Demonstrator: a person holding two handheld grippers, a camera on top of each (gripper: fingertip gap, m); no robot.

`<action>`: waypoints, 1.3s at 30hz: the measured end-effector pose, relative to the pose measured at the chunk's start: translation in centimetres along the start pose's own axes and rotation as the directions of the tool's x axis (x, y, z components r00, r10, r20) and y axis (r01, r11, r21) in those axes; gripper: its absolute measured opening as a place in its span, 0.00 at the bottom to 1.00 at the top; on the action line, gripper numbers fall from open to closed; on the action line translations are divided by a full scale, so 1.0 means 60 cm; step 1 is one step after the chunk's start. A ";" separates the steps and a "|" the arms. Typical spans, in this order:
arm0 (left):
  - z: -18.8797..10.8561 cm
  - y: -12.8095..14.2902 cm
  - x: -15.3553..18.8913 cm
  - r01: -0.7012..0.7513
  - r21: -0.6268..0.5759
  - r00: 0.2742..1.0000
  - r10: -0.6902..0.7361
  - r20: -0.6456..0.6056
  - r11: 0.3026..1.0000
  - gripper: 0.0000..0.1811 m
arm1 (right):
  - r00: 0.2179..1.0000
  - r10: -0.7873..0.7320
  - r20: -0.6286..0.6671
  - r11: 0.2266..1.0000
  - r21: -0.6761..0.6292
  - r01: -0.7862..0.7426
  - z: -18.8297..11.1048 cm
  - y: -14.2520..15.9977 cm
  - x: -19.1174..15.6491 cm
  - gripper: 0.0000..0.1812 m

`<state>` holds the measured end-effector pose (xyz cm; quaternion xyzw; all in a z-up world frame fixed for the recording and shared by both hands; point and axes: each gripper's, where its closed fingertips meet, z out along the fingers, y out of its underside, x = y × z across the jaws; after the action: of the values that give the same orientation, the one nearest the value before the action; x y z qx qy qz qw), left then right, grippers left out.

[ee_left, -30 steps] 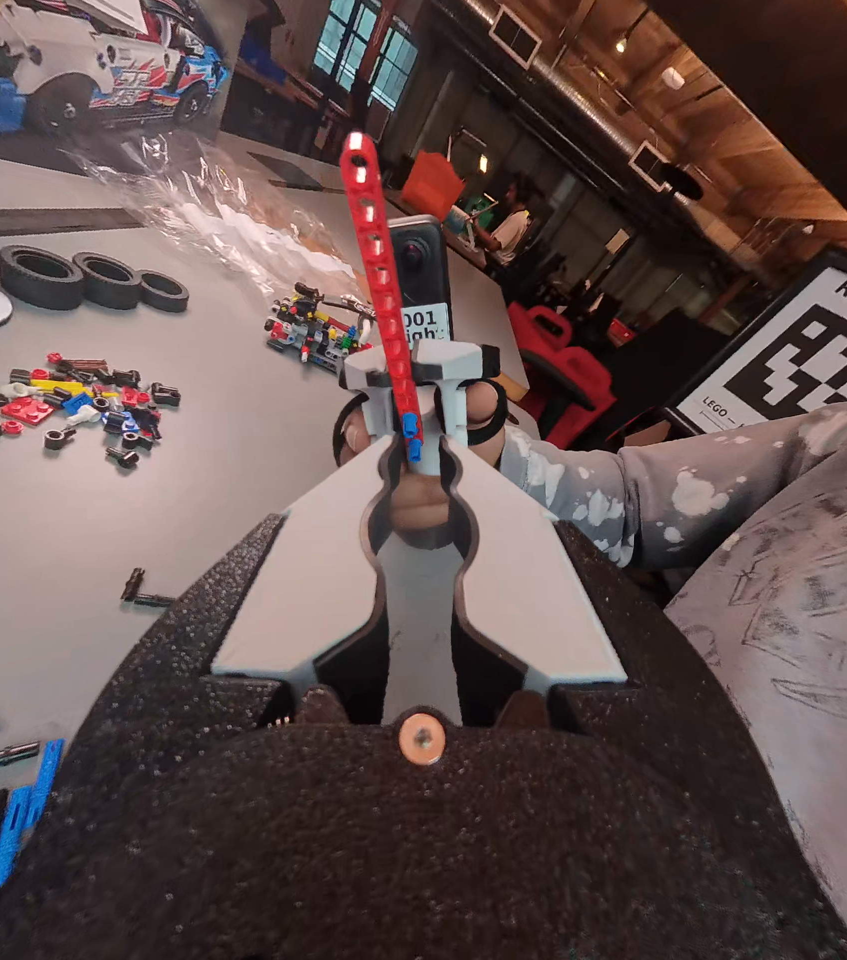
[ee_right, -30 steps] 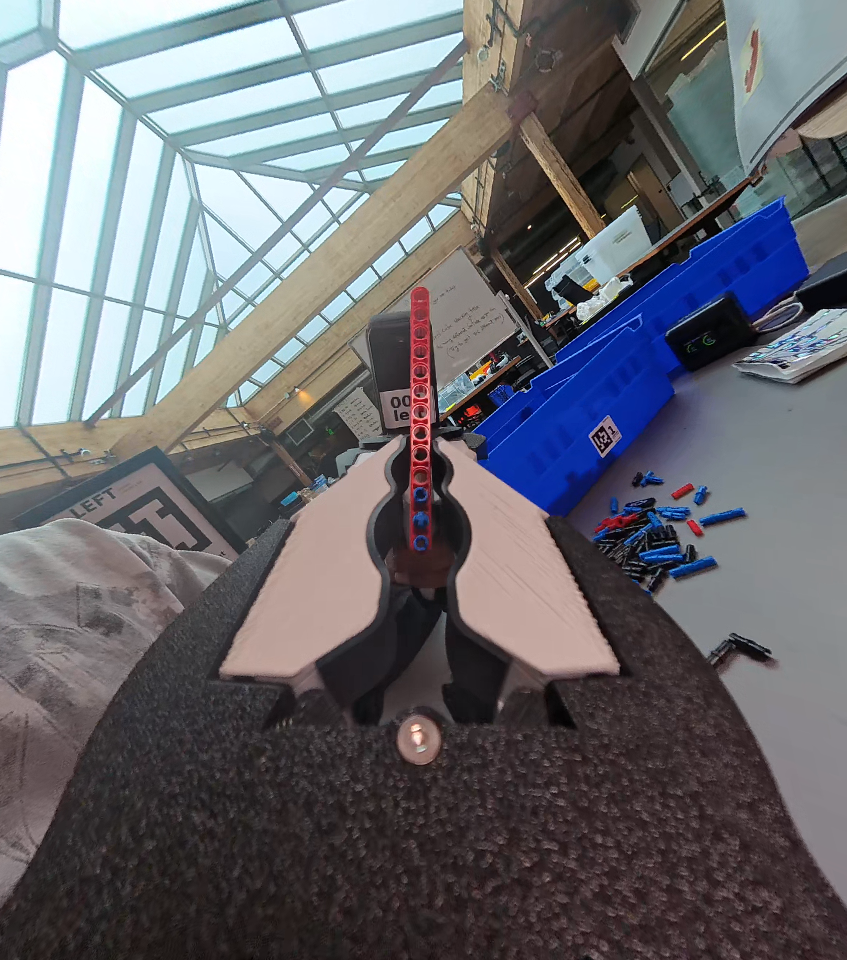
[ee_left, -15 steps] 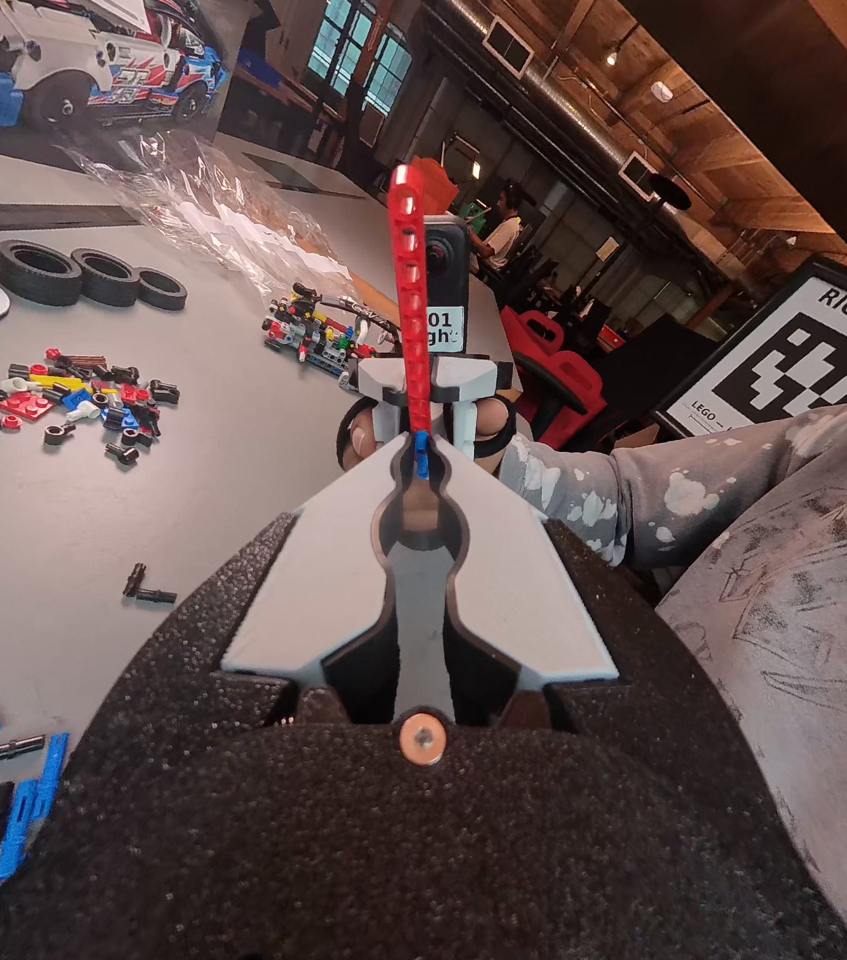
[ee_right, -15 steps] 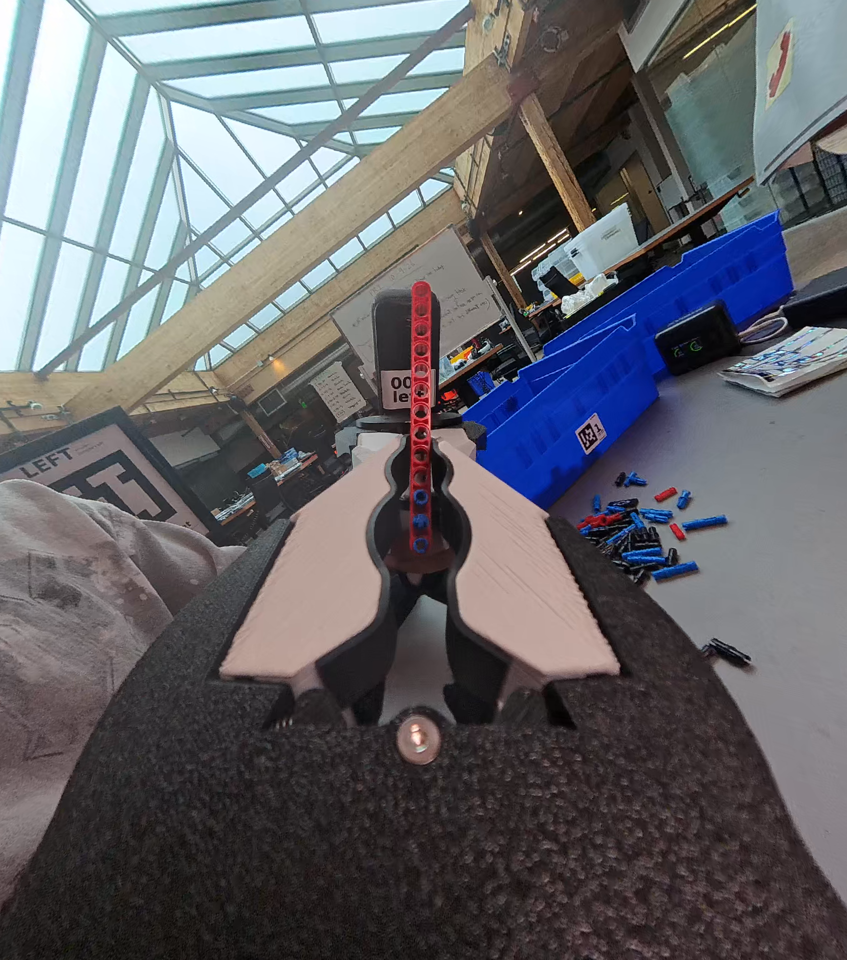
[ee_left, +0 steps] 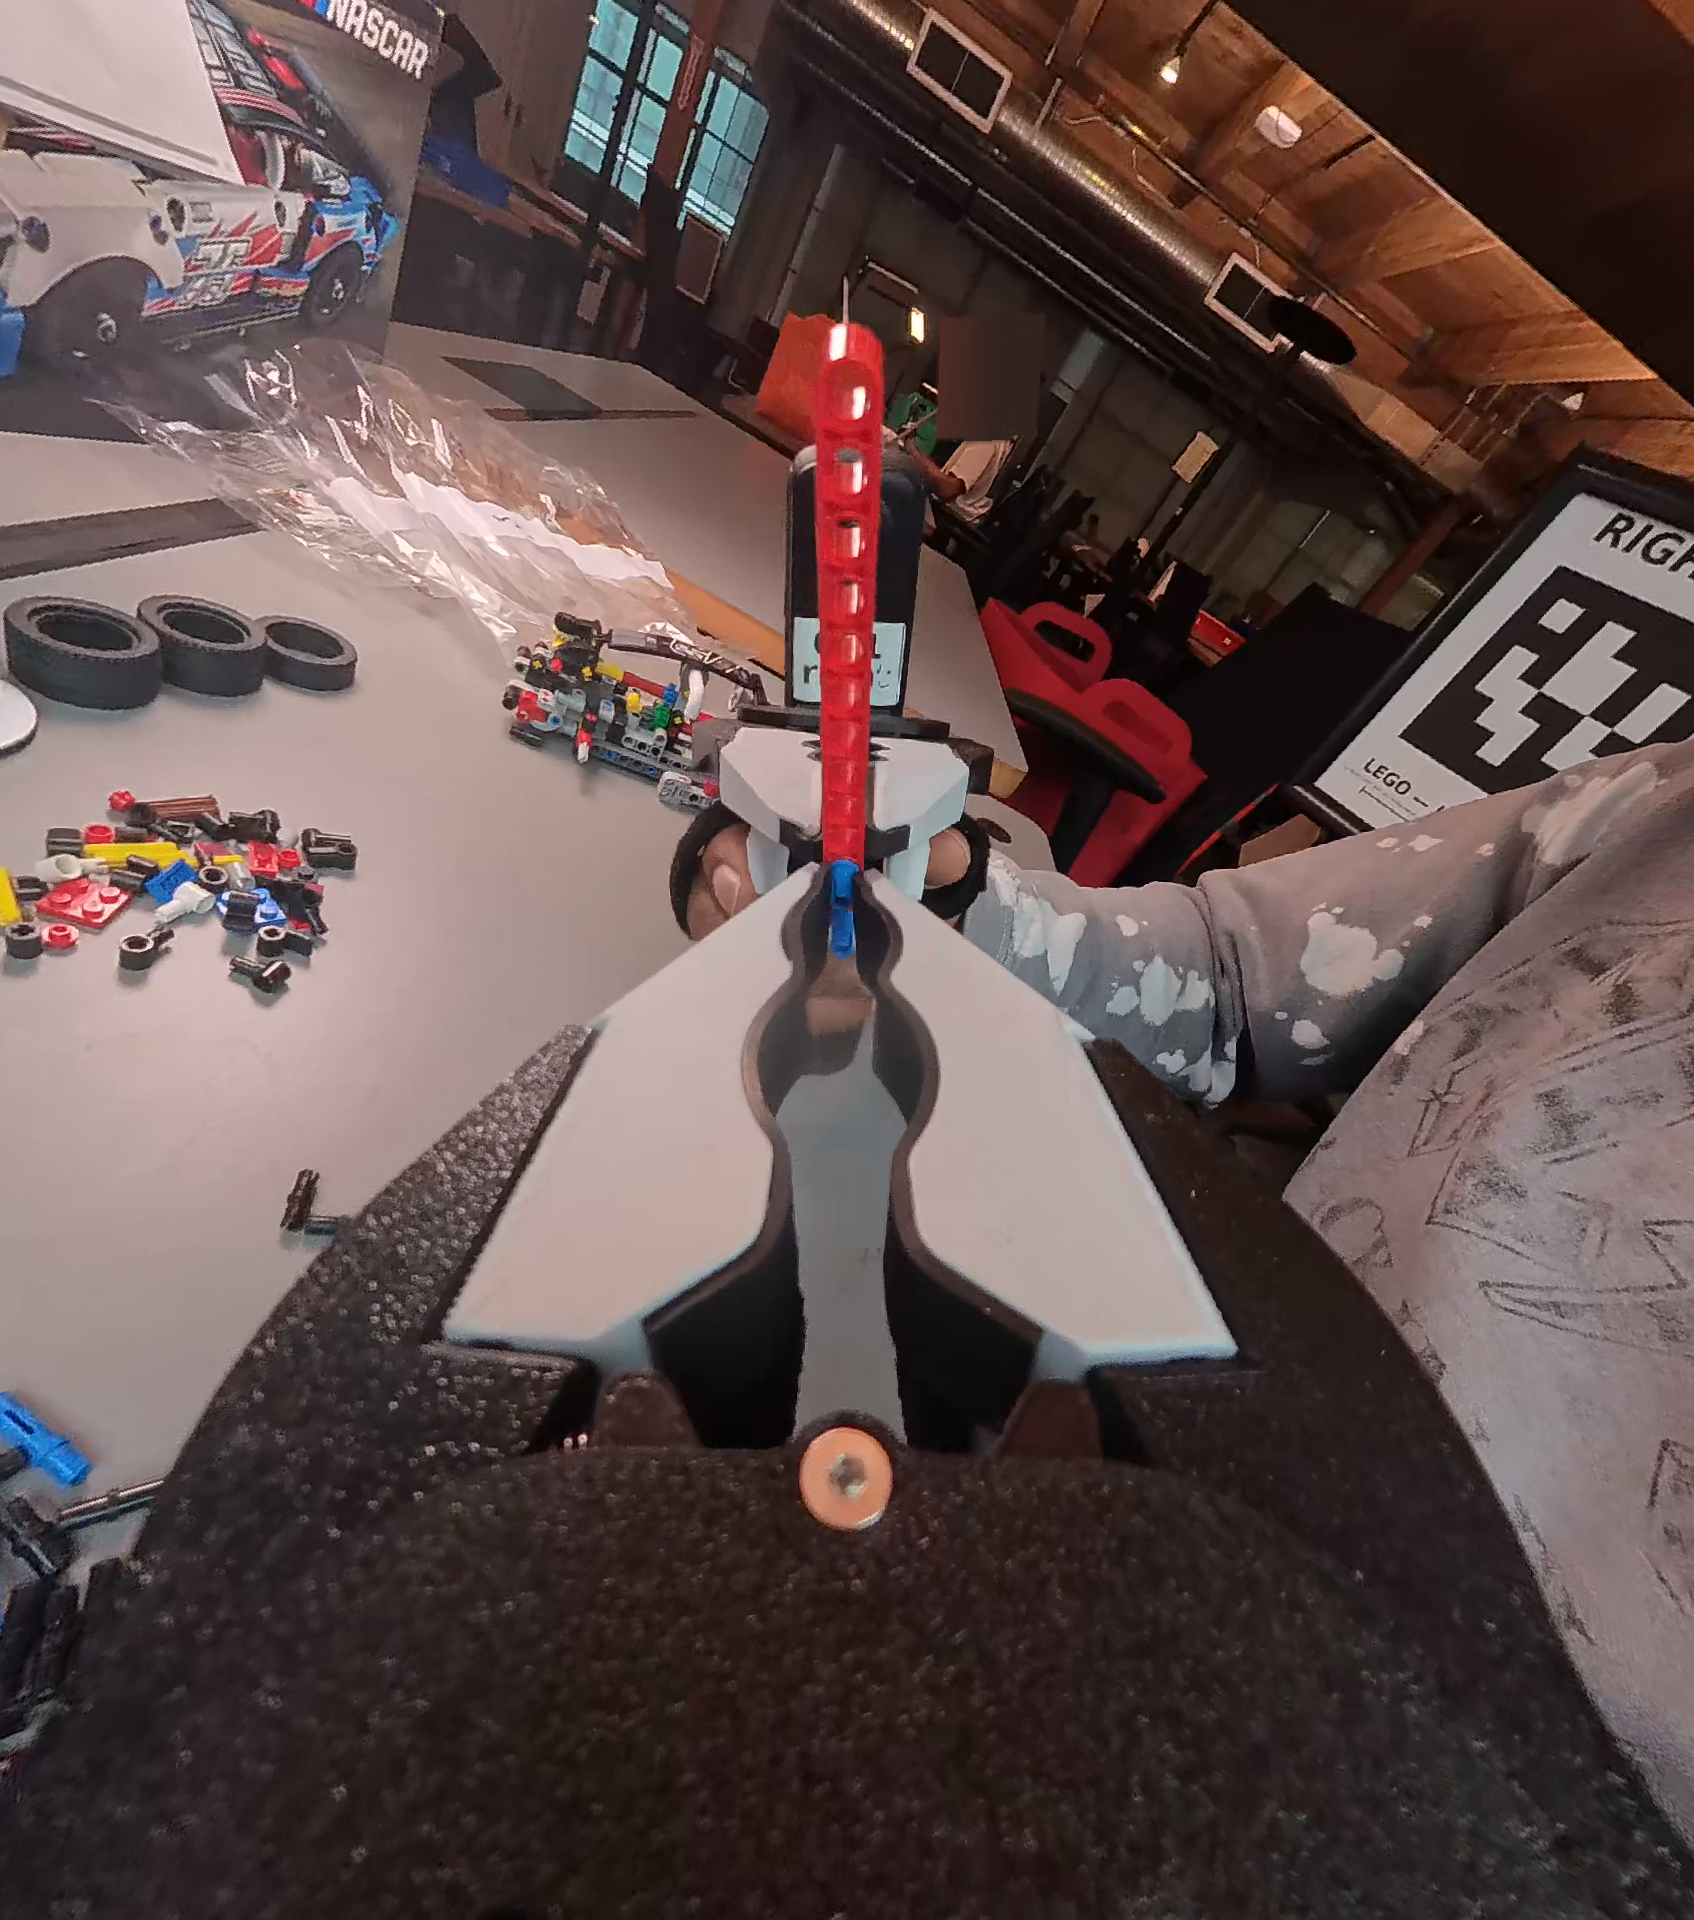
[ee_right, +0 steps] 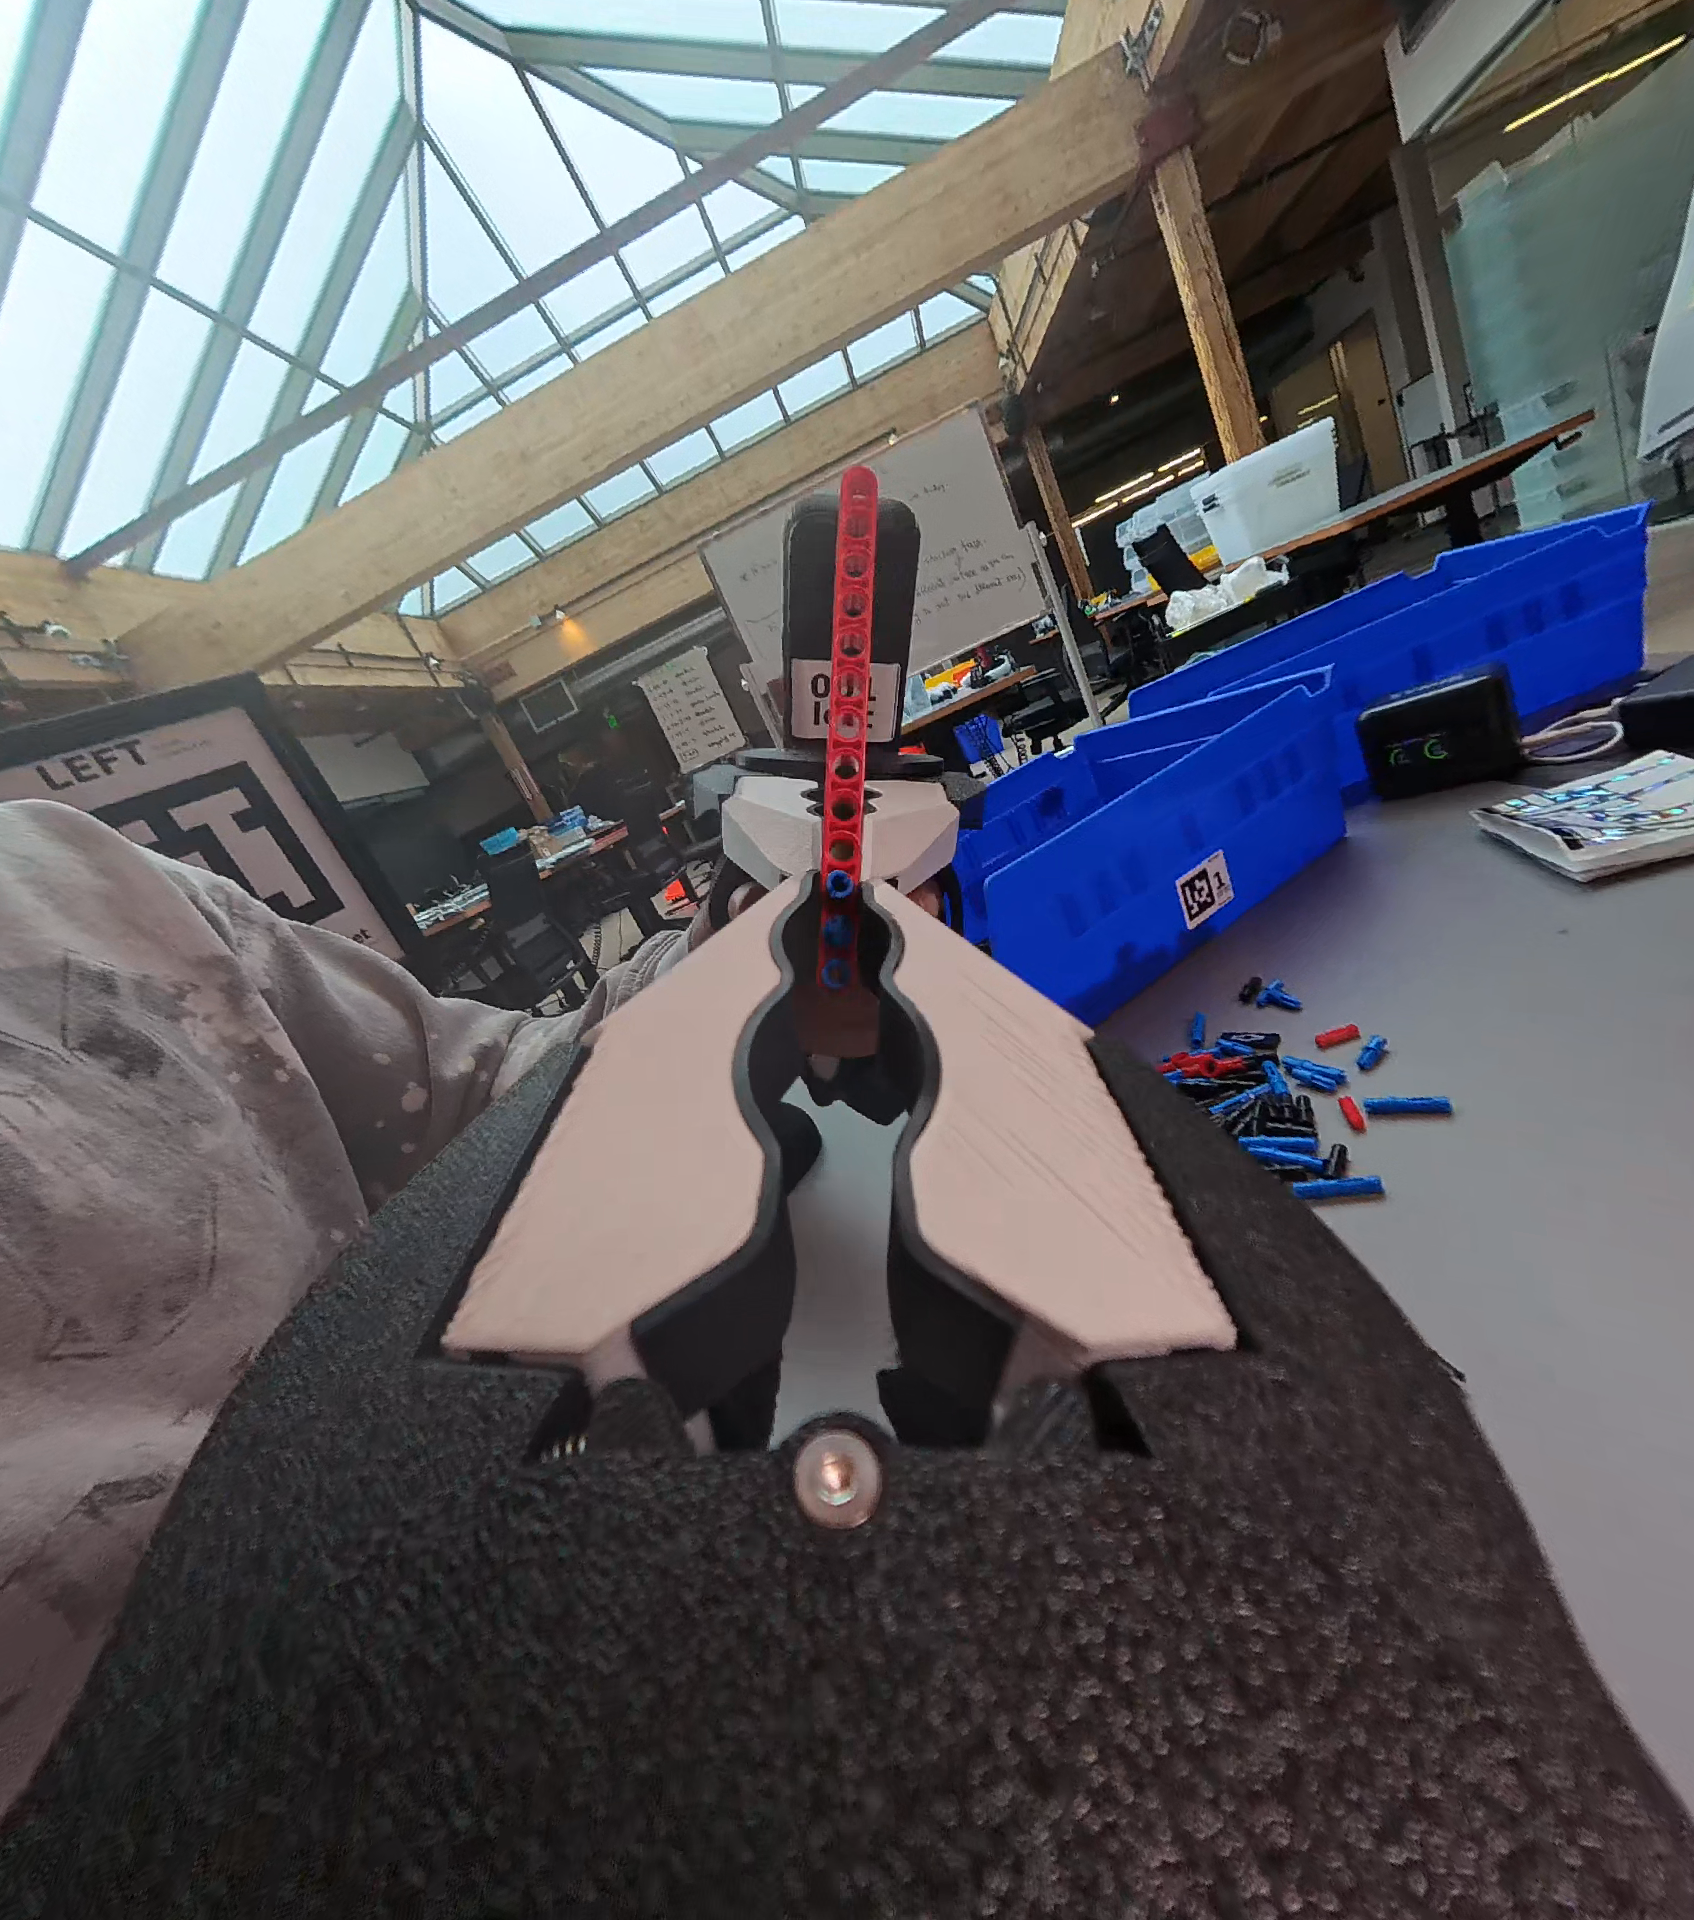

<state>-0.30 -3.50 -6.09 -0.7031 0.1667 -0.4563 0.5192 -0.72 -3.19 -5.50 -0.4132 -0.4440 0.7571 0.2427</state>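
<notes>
Left gripper (ee_left: 841, 902) jaws pinch a small blue pin (ee_left: 840, 906) at the tips. Right gripper (ee_right: 838, 914) jaws clamp the low end of a long red beam (ee_right: 848, 686), flat plastic with a row of round holes, three plugged with blue pins; beam stands upright. Grippers face tip to tip. Left view only: rubber tyres (ee_left: 131, 652), crinkled clear bags (ee_left: 386, 488), mixed bricks (ee_left: 178, 883). Right view only: ribbed blue bins (ee_right: 1269, 810), booklet (ee_right: 1643, 816), scattered pegs (ee_right: 1279, 1107) on the smooth grey table (ee_right: 1549, 1039).

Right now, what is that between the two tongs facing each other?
A red holed beam stands upright between them, seen in both wrist views. The right tongs clamp its lower end; the left tongs pinch a blue pin at its base.
</notes>
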 end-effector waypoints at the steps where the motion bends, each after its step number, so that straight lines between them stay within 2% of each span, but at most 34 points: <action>1: -0.001 -0.001 0.001 -0.009 -0.004 1.000 0.009 0.004 1.000 0.01 | 1.000 -0.004 0.003 1.000 0.002 0.004 0.000 0.000 -0.001 0.03; 7: -0.006 -0.002 0.006 0.000 -0.011 1.000 0.000 -0.015 1.000 0.01 | 1.000 -0.025 0.011 1.000 0.016 0.024 0.000 -0.006 -0.006 0.03; 8: -0.010 -0.005 0.005 0.002 -0.005 1.000 -0.002 -0.011 1.000 0.01 | 1.000 -0.018 0.008 0.999 0.051 0.017 -0.007 -0.018 -0.005 0.03; 10: -0.037 -0.010 -0.018 -0.006 0.006 0.999 0.005 0.054 1.000 0.01 | 1.000 0.024 -0.006 0.971 0.238 -0.022 -0.060 -0.089 0.006 0.02; 12: -0.065 -0.021 -0.035 -0.006 0.026 0.995 0.003 0.102 1.000 0.01 | 0.993 -0.062 -0.101 0.973 0.215 0.082 -0.092 -0.110 0.018 0.02; 13: -0.071 -0.020 -0.048 -0.016 0.008 0.988 0.014 0.152 1.000 0.01 | 0.992 -0.067 -0.104 0.973 0.214 0.088 -0.096 -0.115 0.017 0.02; 14: -0.078 -0.010 -0.074 -0.039 -0.044 0.966 0.049 0.253 0.998 0.01 | 0.992 -0.066 -0.108 0.975 0.206 0.087 -0.092 -0.112 0.017 0.03; 16: -0.097 0.036 -0.134 -0.045 -0.245 0.880 0.155 0.449 0.969 0.01 | 0.993 -0.043 -0.110 0.985 0.160 0.060 -0.075 -0.089 0.023 0.03; 17: -0.106 0.056 -0.157 -0.021 -0.313 0.840 0.187 0.510 0.949 0.01 | 0.995 -0.016 -0.103 0.987 0.155 0.032 -0.069 -0.080 0.027 0.03; 19: -0.110 0.079 -0.175 0.026 -0.359 0.812 0.190 0.552 0.933 0.02 | 0.995 0.031 -0.090 0.990 0.137 -0.019 -0.057 -0.062 0.033 0.03; 22: -0.090 0.074 -0.163 0.019 -0.317 0.847 0.153 0.509 0.948 0.06 | 0.995 0.070 -0.077 0.990 0.131 -0.059 -0.042 -0.048 0.034 0.03; 26: -0.035 0.045 -0.081 0.025 -0.154 0.971 0.012 0.237 0.988 0.12 | 0.993 0.090 -0.077 0.991 0.101 -0.082 -0.023 -0.026 0.035 0.03; 29: -0.008 0.035 -0.038 0.025 -0.099 0.995 -0.015 0.099 0.995 0.12 | 0.993 0.102 -0.065 0.992 0.075 -0.097 -0.007 -0.009 0.031 0.03; 35: 0.007 0.033 -0.020 -0.004 -0.079 0.998 0.009 0.065 0.997 0.01 | 0.995 0.089 -0.054 0.995 0.040 -0.087 0.006 0.005 0.023 0.03; 39: 0.007 0.039 -0.019 -0.010 -0.102 0.998 0.017 0.063 0.995 0.01 | 0.996 0.049 -0.068 0.999 -0.001 -0.049 0.009 0.011 0.020 0.04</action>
<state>0.02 -3.37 -8.74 -0.7416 0.1779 -0.4211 0.4910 -1.81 -2.87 -6.45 -0.4498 -0.4261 0.7478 0.2385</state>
